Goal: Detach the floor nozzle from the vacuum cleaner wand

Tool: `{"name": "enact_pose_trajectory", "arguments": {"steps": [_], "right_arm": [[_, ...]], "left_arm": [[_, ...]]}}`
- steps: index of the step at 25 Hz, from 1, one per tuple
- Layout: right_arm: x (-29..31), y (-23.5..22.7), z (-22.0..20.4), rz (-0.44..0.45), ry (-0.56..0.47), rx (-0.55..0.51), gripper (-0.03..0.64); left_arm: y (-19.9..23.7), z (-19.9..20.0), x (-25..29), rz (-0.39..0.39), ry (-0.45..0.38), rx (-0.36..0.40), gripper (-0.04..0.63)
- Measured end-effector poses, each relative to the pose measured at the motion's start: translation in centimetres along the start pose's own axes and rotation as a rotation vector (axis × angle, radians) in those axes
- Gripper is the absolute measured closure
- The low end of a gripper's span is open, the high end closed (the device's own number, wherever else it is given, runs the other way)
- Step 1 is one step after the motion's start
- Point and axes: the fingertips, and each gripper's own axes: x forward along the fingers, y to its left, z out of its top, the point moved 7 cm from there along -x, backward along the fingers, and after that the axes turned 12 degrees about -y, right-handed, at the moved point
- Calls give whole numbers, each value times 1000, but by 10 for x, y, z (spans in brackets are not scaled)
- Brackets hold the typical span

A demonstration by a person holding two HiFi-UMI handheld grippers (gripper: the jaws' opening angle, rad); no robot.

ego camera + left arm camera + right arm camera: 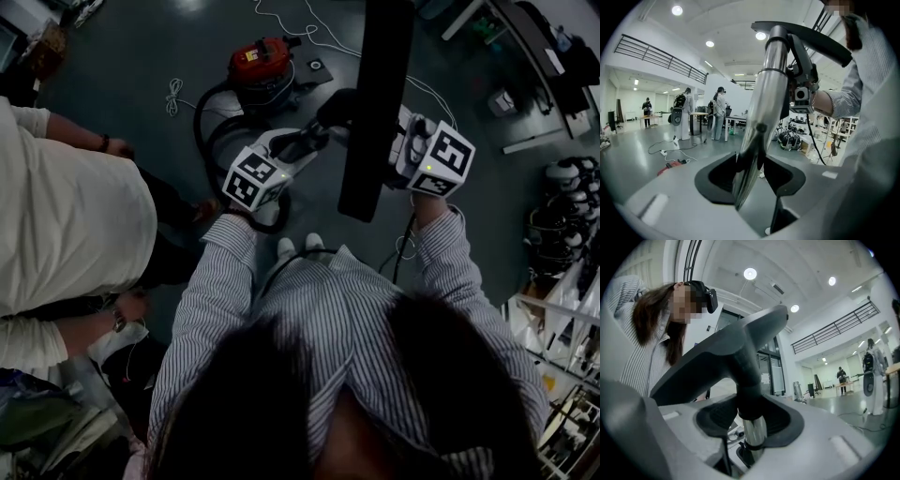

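In the head view I hold the black floor nozzle up in front of me, standing on end between both grippers. The left gripper is shut on the chrome wand, which runs up between its jaws to the nozzle. The right gripper comes in from the other side. In its own view the jaws close round the nozzle's black neck, just above the chrome wand end. The nozzle body slants overhead. From the left gripper view, the right gripper shows beside the joint.
The red vacuum canister sits on the floor ahead, its black hose looping back toward me. A person in a white top stands close on the left. A white cable lies on the floor; shelving crowds the right.
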Motion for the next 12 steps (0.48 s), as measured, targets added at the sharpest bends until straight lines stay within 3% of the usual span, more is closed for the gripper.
{"name": "enact_pose_trajectory", "arguments": {"steps": [8, 10, 12], "right_arm": [[-7, 5, 2, 95, -27, 63, 453], [-6, 2, 0, 43, -34, 68, 453], [-6, -2, -5, -55, -50, 66, 453]], "left_arm": [[-14, -2, -6, -187, -16, -51, 411], [-15, -3, -4, -124, -7, -52, 411], [-14, -5, 0, 1, -1, -29, 414]]}}
